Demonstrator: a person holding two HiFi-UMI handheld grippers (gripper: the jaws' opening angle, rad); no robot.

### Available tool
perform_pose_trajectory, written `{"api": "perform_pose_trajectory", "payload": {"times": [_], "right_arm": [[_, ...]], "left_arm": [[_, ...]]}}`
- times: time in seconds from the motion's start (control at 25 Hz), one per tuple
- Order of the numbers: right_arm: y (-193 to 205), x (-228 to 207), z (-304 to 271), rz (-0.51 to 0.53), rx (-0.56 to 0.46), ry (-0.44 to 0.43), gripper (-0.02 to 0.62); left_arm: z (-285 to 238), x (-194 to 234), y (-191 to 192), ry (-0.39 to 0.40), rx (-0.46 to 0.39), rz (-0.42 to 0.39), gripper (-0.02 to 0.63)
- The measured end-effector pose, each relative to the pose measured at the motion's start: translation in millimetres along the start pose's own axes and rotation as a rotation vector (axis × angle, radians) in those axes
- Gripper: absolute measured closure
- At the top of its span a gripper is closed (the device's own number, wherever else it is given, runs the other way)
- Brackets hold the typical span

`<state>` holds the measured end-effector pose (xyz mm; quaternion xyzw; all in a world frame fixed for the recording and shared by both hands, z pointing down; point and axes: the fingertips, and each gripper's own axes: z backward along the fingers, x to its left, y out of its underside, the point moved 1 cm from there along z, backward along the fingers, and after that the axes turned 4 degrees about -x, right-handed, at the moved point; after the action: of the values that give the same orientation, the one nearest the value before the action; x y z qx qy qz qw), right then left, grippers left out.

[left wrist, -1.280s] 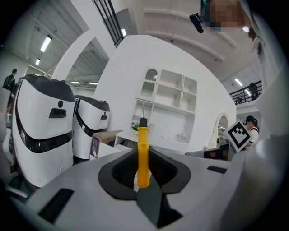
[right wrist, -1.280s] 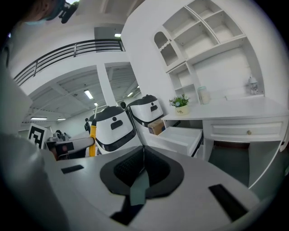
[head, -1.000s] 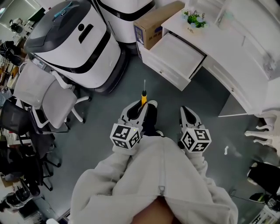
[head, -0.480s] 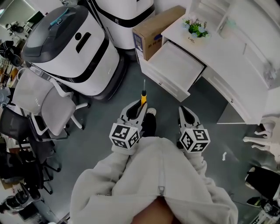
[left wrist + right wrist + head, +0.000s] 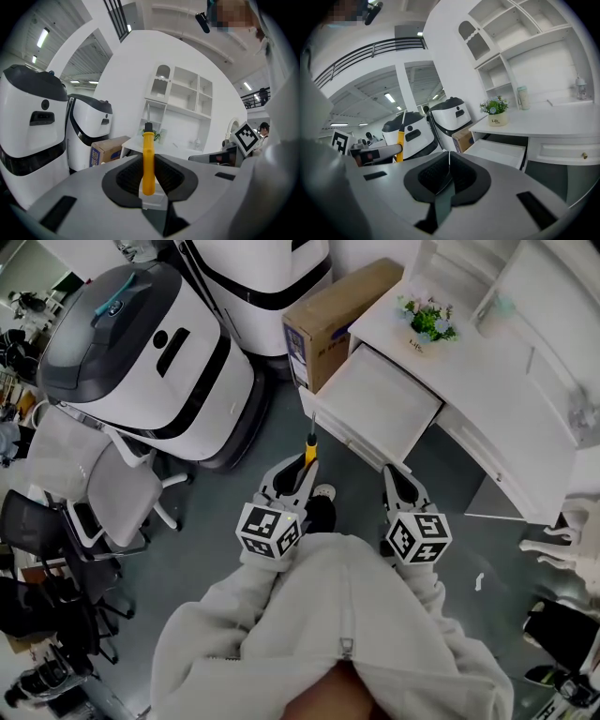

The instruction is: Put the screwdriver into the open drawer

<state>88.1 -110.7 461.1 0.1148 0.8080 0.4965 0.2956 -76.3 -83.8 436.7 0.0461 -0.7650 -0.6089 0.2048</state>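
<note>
A screwdriver [image 5: 308, 448] with a yellow handle and a thin steel shaft sticks forward out of my left gripper [image 5: 302, 466], which is shut on its handle [image 5: 148, 161]. The shaft points toward the open white drawer [image 5: 380, 401], which is pulled out of the white desk and shows a bare bottom. The tip is just short of the drawer's front. My right gripper [image 5: 395, 476] hovers to the right at the same height, shut with nothing between its pads [image 5: 449, 161]. In the right gripper view the drawer [image 5: 499, 151] lies ahead to the right and the screwdriver [image 5: 400, 145] at the left.
Two large white-and-black machines [image 5: 141, 343] stand at the left and behind. A cardboard box [image 5: 337, 296] sits beside the drawer. A potted plant [image 5: 427, 324] stands on the desk top. Grey office chairs [image 5: 84, 460] crowd the left side. A shoe [image 5: 319, 507] is on the grey floor below.
Both grippers have travelled forward together toward the desk, so the drawer now lies closer to the screwdriver's tip. The left grip on the screwdriver is the same.
</note>
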Motion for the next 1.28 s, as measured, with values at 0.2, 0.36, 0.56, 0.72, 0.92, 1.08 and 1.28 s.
{"api": "perform_pose_trajectory", "payload": {"times": [0.2,0.36,0.56,0.72,0.92,1.08,1.28], "right_arm": [[-13,-3,-26,-0.001,0.010,0.028,0.563],[-25,-8,-45,0.005,0.004,0.065,0.563],[-33,-15,-68,-0.008,-0.010,0.117,0.563],[-38,-17,-87,-0.018,-0.026,0.147,0.563],[-42,-22,-102,-0.032,-0.043,0.195,0.563],[-42,-24,-106,-0.037,-0.042,0.241,0.563],[-42,-35,-99,-0.050,-0.024,0.292,0.563]], "left_arm": [[-27,21,-11,0.031,0.012,0.011,0.522],[-50,37,-18,0.072,0.020,0.016,0.522],[-77,57,-24,0.124,0.029,0.014,0.522],[-97,71,-29,0.168,0.041,0.005,0.522],[-120,82,-32,0.229,0.055,-0.006,0.522],[-137,86,-31,0.275,0.073,0.005,0.522],[-156,73,-24,0.331,0.105,0.026,0.522]]}}
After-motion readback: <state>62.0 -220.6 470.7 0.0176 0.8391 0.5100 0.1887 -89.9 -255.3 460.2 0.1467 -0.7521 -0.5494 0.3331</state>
